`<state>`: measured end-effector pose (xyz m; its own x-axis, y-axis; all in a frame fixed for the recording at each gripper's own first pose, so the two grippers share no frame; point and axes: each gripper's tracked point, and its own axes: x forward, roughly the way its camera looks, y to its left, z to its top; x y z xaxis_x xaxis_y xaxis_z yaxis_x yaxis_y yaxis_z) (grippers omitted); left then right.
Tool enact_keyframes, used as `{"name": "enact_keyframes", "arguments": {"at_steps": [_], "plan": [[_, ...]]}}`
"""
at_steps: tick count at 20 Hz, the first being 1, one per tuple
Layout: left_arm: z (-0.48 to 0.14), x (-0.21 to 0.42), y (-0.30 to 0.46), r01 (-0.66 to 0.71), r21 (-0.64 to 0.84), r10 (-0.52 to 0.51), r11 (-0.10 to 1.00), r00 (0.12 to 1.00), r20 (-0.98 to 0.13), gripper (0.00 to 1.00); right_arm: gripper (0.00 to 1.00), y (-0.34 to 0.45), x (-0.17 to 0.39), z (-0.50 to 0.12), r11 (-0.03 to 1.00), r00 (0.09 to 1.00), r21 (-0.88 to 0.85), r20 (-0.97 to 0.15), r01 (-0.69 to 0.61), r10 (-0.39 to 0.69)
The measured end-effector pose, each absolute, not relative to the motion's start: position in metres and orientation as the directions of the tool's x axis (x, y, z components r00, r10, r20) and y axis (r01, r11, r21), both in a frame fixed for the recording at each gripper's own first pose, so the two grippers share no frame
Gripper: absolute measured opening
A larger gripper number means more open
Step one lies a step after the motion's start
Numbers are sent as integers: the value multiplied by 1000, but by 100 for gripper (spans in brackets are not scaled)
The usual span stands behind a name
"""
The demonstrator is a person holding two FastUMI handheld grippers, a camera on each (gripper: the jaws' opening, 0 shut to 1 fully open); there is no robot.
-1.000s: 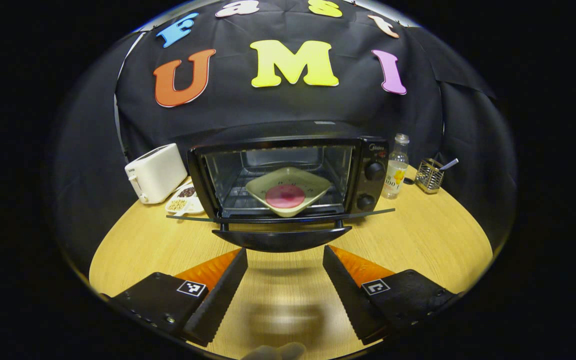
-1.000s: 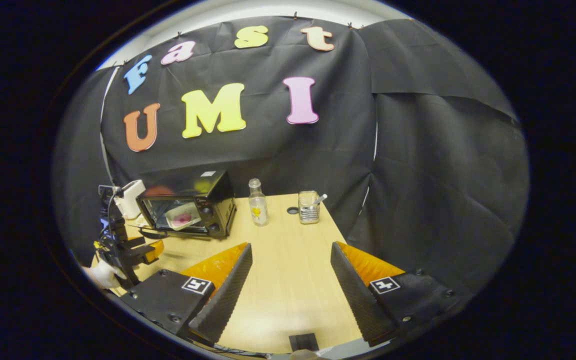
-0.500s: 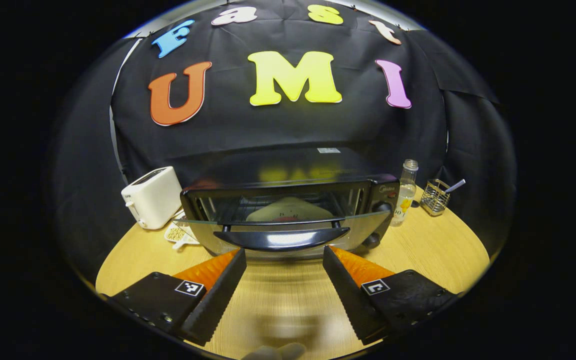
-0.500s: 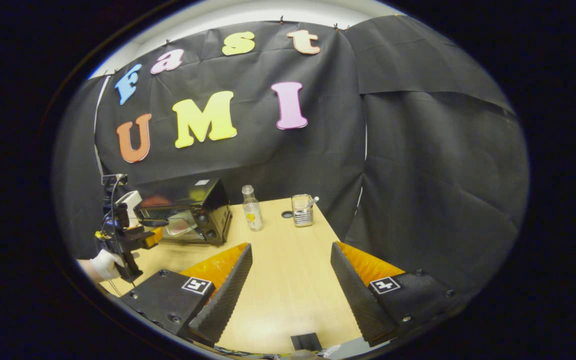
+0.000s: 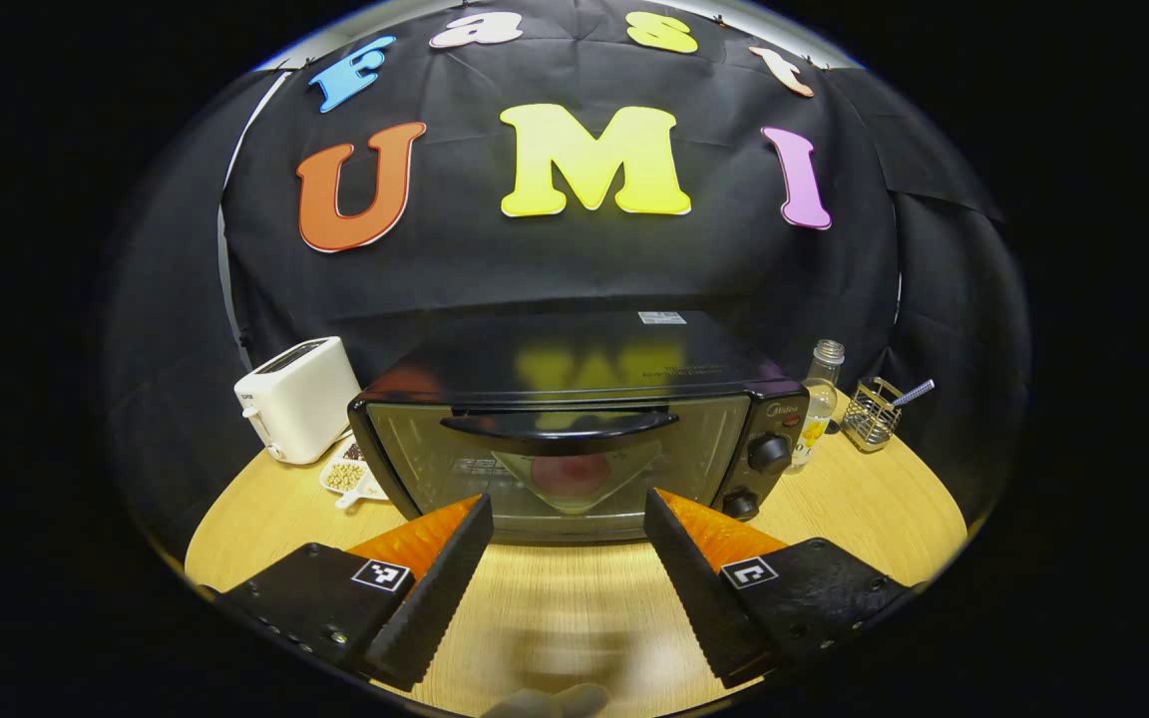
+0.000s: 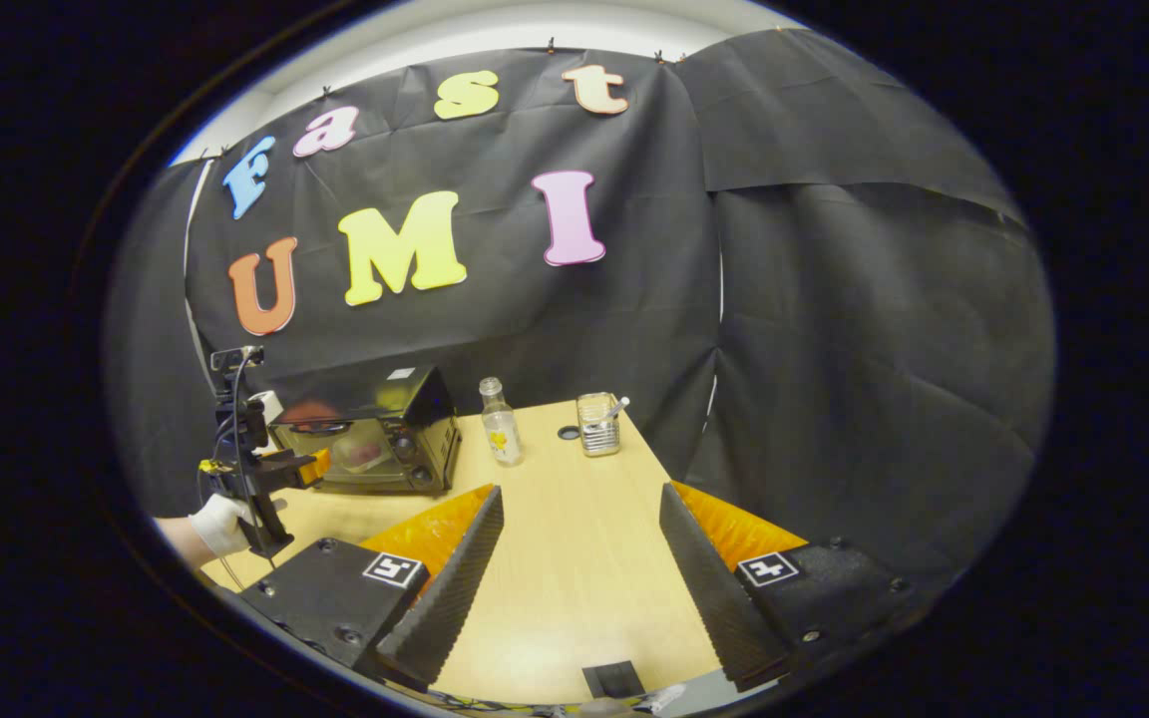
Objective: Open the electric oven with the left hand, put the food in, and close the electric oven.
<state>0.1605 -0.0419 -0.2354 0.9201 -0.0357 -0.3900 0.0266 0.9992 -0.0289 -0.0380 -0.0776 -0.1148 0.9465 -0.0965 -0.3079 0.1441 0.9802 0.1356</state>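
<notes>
A black electric oven point(image 5: 574, 429) stands on the round wooden table point(image 5: 864, 499) with its glass door up against the front. Through the glass I see a pale square plate with pink food point(image 5: 570, 474) inside. The door handle point(image 5: 560, 424) runs along the top of the door. My left gripper point(image 5: 567, 514) is open just in front of the door's lower edge, holding nothing. In the right gripper view the oven point(image 6: 375, 434) sits at the far left, with the left gripper point(image 6: 260, 474) held by a gloved hand before it. My right gripper point(image 6: 579, 504) is open above the bare tabletop.
A white toaster point(image 5: 297, 397) and a small dish of grains point(image 5: 350, 477) lie left of the oven. To its right stand a clear bottle point(image 5: 814, 399) and a wire holder with a utensil point(image 5: 879, 411). Black cloth walls the table's far side.
The oven door swung up from lying open to standing against the oven front. My left gripper rose and moved closer to the oven. The right gripper drifted slightly back.
</notes>
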Motion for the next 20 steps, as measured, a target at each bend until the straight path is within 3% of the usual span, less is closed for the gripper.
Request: {"name": "enact_keyframes", "arguments": {"at_steps": [4,8,14,20], "plan": [[-225,139,-46,27,-48,-44,998,918,-395,98,100,-70,-40,-103,982,959,139,-273,125,-83],[-181,107,-51,36,-52,-51,998,944,-327,98,100,-66,-45,-77,990,979,126,-201,71,-45],[-72,31,-61,24,-85,-38,996,985,-166,97,100,-84,-69,-38,992,996,124,-84,12,-2],[28,-83,-73,13,-68,-12,998,1000,13,96,96,-101,-116,-22,995,999,90,-37,-33,36]]}}
